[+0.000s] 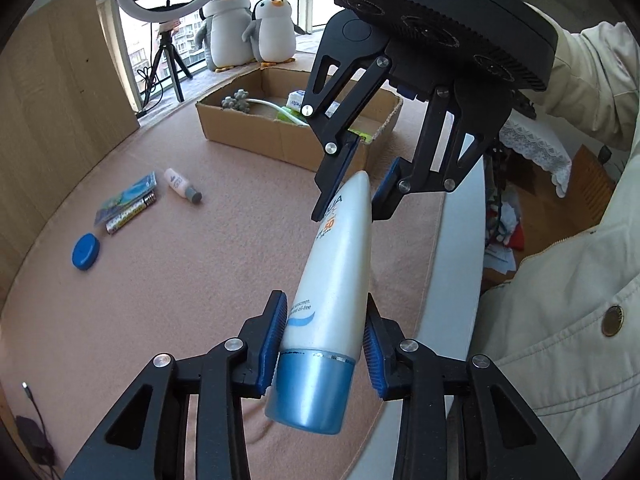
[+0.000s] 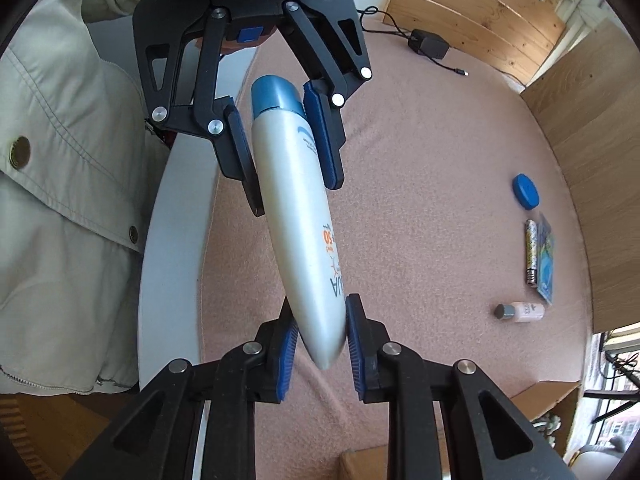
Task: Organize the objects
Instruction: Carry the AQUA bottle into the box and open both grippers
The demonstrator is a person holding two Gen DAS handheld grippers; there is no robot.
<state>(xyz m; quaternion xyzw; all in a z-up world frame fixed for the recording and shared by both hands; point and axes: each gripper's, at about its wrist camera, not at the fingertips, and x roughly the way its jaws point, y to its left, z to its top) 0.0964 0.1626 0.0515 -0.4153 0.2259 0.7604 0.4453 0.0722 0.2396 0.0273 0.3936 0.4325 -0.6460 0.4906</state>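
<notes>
A white sunscreen tube (image 1: 340, 264) with a blue cap (image 1: 312, 392) hangs in the air above the pink-covered table (image 1: 168, 312), held at both ends. My left gripper (image 1: 324, 344) is shut on its body just above the cap. My right gripper (image 1: 365, 184) comes down from above, shut on the tube's narrow flat end. In the right wrist view the tube (image 2: 292, 208) runs from my right gripper (image 2: 322, 346) at the bottom up to my left gripper (image 2: 282, 148), whose blue pads (image 2: 324, 144) press its sides near the cap (image 2: 274, 94).
A cardboard box (image 1: 256, 130) with several small items stands at the table's far side. A small pink bottle (image 1: 180, 185), a battery (image 1: 130, 214), a blue packet (image 1: 128, 197) and a blue lid (image 1: 85, 251) lie left. A person's cream jacket (image 1: 568, 320) is right. A black charger (image 2: 430, 46) lies near the wooden wall.
</notes>
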